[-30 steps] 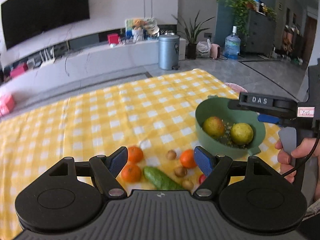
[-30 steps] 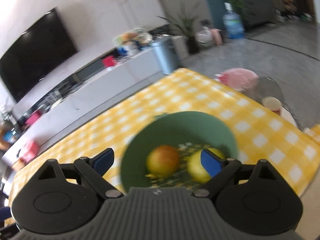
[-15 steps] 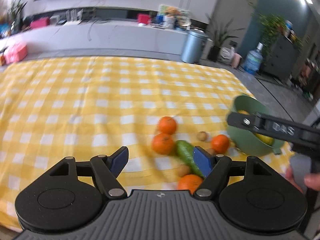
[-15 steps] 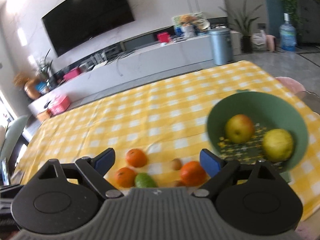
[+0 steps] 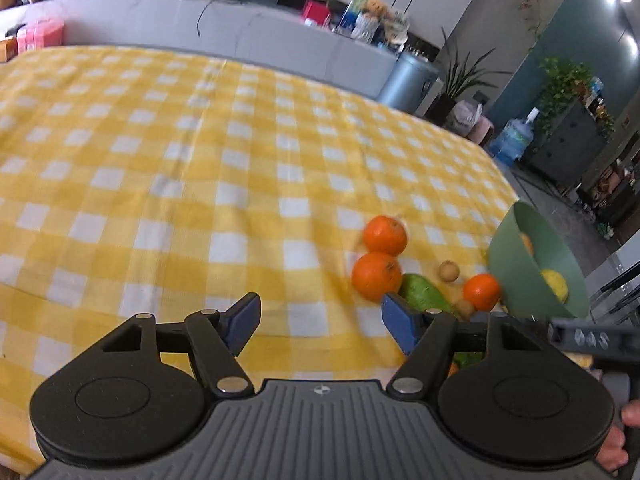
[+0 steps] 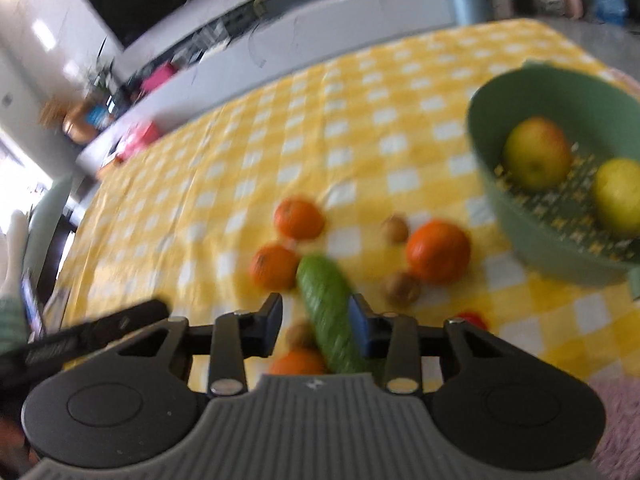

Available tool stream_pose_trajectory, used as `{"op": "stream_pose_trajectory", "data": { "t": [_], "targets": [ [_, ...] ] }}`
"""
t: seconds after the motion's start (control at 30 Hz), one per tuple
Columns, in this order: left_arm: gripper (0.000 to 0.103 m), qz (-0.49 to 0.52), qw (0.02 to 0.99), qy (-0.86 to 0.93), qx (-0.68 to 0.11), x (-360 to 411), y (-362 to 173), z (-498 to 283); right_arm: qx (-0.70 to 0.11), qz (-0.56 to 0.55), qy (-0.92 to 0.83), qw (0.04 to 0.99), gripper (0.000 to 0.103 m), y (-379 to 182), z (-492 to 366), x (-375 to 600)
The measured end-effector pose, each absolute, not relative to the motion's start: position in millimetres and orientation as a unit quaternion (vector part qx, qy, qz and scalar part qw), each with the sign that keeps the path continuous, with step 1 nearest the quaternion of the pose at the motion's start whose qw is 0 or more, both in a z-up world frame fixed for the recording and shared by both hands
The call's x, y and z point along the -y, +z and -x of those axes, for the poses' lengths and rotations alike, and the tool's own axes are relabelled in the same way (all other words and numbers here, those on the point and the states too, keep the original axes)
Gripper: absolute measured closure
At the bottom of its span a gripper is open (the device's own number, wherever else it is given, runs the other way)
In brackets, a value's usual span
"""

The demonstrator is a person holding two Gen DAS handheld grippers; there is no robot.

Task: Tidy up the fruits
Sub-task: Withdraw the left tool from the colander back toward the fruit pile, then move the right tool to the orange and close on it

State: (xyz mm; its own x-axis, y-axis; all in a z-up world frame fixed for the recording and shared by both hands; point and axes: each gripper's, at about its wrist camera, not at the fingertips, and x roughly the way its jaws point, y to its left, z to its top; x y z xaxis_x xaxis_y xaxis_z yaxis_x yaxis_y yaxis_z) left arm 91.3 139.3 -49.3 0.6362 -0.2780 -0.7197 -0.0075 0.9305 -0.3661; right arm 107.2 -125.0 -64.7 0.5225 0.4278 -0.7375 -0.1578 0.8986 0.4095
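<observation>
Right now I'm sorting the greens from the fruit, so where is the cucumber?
In the right wrist view the cucumber lies on the checked cloth between the closing fingers of the right gripper, beside an orange, left of the green bowl.

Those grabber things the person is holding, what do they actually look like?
Each is black plastic: a ribbed grey-black deck, two round discs, and angled link arms with silver rivets that carry blue-padded fingers. The left gripper and the right gripper match. Seen from the side, the right one's bar bears pale lettering too blurred to read.
</observation>
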Motion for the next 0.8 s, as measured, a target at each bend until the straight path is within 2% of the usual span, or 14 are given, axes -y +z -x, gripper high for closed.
{"op": "stream_pose_trajectory", "data": {
  "t": [0.17,0.33,0.4,0.57,0.63,0.7,0.8],
  "targets": [
    [0.024,0.184,0.878,-0.091,-0.433,-142.3,-55.2,-93.0,-0.483,-0.131,0.192,0.844,0.07,-70.9,-90.7,112.6],
    [0.024,0.182,0.871,-0.104,-0.444,-136.0,-57.2,-91.8,-0.51,-0.072,0.175,0.839,0.067,-76.3,-86.6,90.9],
    [0.024,0.18,0.871,-0.109,-0.444,-134.4,-57.7,-90.1,-0.51,-0.059,0.169,0.841,0.058,-76.5,-84.8,83.6],
    [0.024,0.168,0.878,-0.1,-0.437,-132.9,-53.9,-86.2,-0.51,-0.012,0.148,0.847,0.049,-74.9,-79.8,61.5],
    [0.024,0.172,0.878,-0.096,-0.436,-136.0,-53.0,-86.0,-0.504,0.022,0.134,0.853,0.049,-77.3,-76.0,47.0],
    [0.024,0.18,0.877,-0.091,-0.436,-140.3,-52.3,-85.8,-0.492,0.043,0.118,0.861,0.058,-78.3,-72.3,38.5],
    [0.024,0.196,0.874,-0.088,-0.436,-148.1,-50.4,-85.5,-0.478,0.095,0.102,0.867,0.062,-79.2,-70.2,25.8]
  ]
}}
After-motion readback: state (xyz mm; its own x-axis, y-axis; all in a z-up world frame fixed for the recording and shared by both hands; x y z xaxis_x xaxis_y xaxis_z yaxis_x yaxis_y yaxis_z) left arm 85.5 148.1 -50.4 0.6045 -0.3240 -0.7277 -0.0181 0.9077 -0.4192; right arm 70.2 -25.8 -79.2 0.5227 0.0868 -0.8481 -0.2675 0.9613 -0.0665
